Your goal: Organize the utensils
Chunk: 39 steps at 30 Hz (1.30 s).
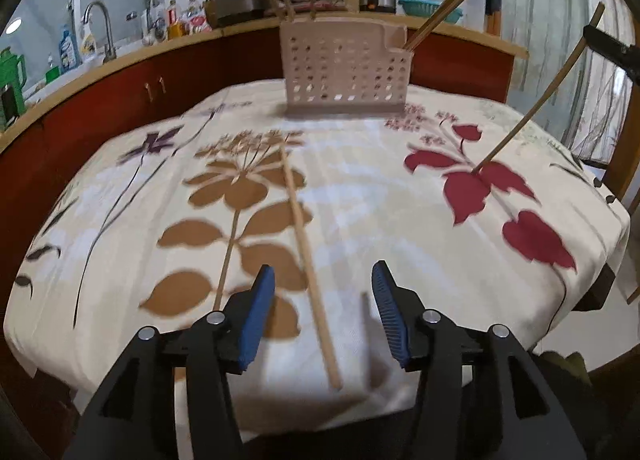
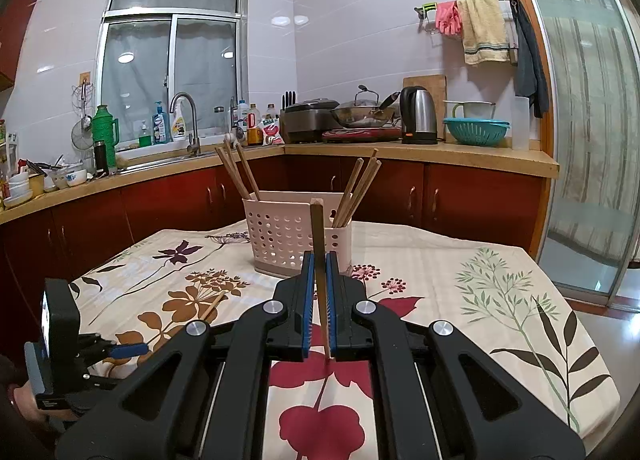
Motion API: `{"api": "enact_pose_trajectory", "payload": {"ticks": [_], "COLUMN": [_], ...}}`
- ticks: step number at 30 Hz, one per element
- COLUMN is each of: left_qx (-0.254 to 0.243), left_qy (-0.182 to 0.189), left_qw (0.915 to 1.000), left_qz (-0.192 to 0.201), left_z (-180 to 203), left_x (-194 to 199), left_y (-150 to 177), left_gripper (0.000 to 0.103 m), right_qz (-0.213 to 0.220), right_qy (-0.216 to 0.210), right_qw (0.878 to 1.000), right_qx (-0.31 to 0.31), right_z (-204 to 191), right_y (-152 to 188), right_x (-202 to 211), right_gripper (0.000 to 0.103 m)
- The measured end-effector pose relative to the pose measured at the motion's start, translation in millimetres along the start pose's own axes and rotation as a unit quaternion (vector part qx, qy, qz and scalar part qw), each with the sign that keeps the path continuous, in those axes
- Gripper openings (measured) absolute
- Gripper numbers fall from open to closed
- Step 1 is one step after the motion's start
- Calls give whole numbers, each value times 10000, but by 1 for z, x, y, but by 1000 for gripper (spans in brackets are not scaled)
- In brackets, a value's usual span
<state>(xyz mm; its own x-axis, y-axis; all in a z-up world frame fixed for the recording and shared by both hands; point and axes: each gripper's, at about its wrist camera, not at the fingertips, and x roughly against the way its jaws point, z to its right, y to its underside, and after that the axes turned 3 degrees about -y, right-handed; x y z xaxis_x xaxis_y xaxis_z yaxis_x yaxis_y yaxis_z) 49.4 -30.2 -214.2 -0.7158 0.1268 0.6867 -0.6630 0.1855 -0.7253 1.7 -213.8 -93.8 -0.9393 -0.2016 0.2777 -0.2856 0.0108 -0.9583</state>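
You have a pale pink perforated utensil holder (image 2: 298, 236) standing upright near the far edge of the floral-clothed table. It has a taller part on the left and a lower step on the right. Three or so brown chopsticks (image 2: 236, 172) lean left out of the left end, and another bunch of chopsticks (image 2: 358, 190) leans right out of the lower right end. One loose wooden chopstick (image 1: 310, 270) lies flat on the cloth in front of the holder, its length running toward you, apart from the holder. Another chopstick (image 2: 322, 280) stands nearly upright, lifted off the table, its lower tip above the red leaf print.
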Motion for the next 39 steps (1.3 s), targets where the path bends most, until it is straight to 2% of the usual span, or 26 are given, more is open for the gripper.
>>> {"api": "enact_pose_trajectory", "payload": {"ticks": [3,5,6,7,8,10,14,21,25,29,39], "left_qx": [-3,-77,-160,-200,-232,-228,-252,-326,-332,-319,-229], "left_qy": [71,61,60,67,65,107,120,-40,-150,-173,-155], "left_qw": [9998,9997,9996,9996,9995,9995,9996,9978,9941,9908,9848], "left_qz": [-199,-215,-204,-190,-179,-183,-108,572,1026,1302,1717], "left_z": [-2,0,2,2,2,0,-3,-12,-16,-20,-26], "left_x": [-2,-1,1,1,2,2,6,39,60,72,77], "left_y": [9,16,17,17,18,17,14,-12,-33,-49,-85], "left_gripper": [50,45,37,22,14,8,7,6,6,6,6], "right_qz": [-1,-1,1,1,2,0,4,27,49,64,112], "right_qy": [-14,-20,-16,-16,-15,-23,-15,-43,-57,-78,-77], "right_qw": [10000,10000,10000,10000,10000,10000,10000,10000,10000,9999,9999], "right_qx": [6,1,-3,-9,0,7,5,-12,3,23,53], "right_z": [-1,-2,-2,-2,-1,-3,-3,-7,-9,-11,-11], "right_y": [1,1,1,1,1,2,1,0,-3,-8,-23], "right_x": [0,0,0,0,0,1,1,1,2,0,-8], "right_gripper": [6,6,6,6,6,6,6,6,6,6,6]}}
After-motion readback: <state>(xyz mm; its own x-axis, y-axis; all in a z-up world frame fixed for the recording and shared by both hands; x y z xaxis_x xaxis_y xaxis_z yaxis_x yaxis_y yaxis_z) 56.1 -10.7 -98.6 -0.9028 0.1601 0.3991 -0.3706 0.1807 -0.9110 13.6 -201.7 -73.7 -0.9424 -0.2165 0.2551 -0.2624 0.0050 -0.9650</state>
